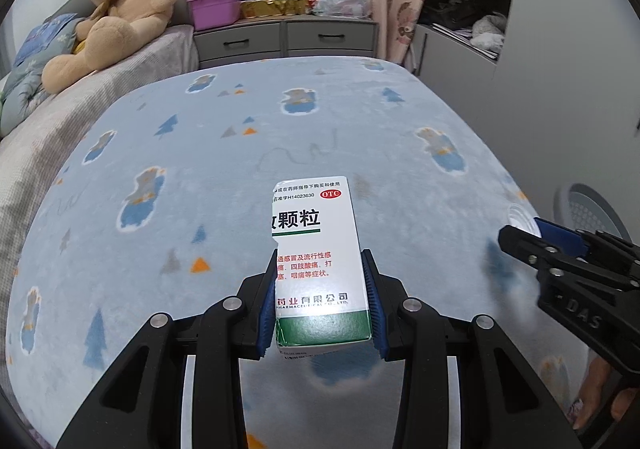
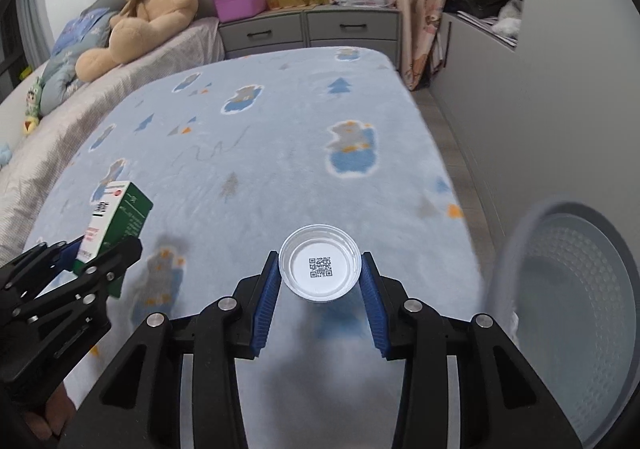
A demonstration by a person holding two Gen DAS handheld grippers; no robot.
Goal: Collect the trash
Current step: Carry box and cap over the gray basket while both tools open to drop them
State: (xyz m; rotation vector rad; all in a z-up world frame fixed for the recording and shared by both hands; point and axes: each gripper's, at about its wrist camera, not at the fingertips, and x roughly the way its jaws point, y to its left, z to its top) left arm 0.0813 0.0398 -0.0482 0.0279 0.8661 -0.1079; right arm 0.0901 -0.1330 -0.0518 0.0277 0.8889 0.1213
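Left gripper point(image 1: 325, 289) is clamping the medicine box point(image 1: 320, 261), right gripper point(image 2: 320, 281) is pinching the clear lid point(image 2: 320, 263); both should be swinging level toward the bin point(image 2: 576, 313) beside the bed point(image 2: 280, 137).

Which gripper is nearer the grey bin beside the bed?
The right. The right gripper, jaws shut on the clear cup, hangs beside the grey bin. The left gripper, holding the medicine box, is farther across the bed.

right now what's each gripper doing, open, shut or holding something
left gripper: shut on the white and green cardboard medicine box.
right gripper: shut on the round clear plastic lid with a QR code.
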